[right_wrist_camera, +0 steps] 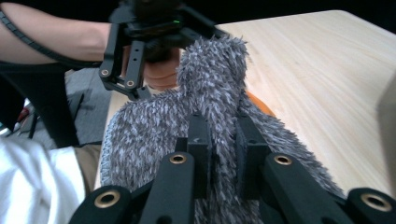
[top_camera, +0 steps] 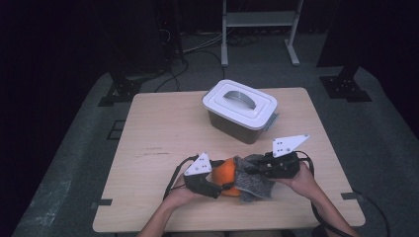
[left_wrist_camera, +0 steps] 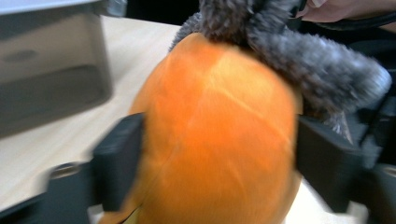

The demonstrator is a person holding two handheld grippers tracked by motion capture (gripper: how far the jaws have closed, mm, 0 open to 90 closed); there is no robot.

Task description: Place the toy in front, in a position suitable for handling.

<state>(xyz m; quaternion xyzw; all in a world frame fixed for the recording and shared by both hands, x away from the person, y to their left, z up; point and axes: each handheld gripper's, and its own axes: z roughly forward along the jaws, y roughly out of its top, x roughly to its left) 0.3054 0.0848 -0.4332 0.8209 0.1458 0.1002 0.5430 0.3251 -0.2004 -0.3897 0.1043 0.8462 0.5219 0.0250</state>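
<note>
A round orange object [top_camera: 223, 172] lies near the table's front edge, half under a grey fuzzy cloth [top_camera: 253, 181]. My left gripper [top_camera: 223, 185] is shut on the orange object [left_wrist_camera: 219, 116], one black jaw pressed to each side of it. The grey cloth [left_wrist_camera: 303, 60] drapes over the orange object's top and far side. My right gripper [top_camera: 254, 169] is shut on a raised fold of the grey cloth [right_wrist_camera: 149, 135], pinched between its jaws [right_wrist_camera: 223, 135]. A sliver of the orange object [right_wrist_camera: 259, 104] peeks out beyond the cloth. The left gripper [right_wrist_camera: 140, 46] and its hand show behind the fold.
A clear plastic box with a white handled lid [top_camera: 240, 111] stands at the back centre of the wooden table [top_camera: 158, 148], also close by in the left gripper view [left_wrist_camera: 46, 70]. Cables and stand legs [top_camera: 257, 34] lie on the floor beyond the table.
</note>
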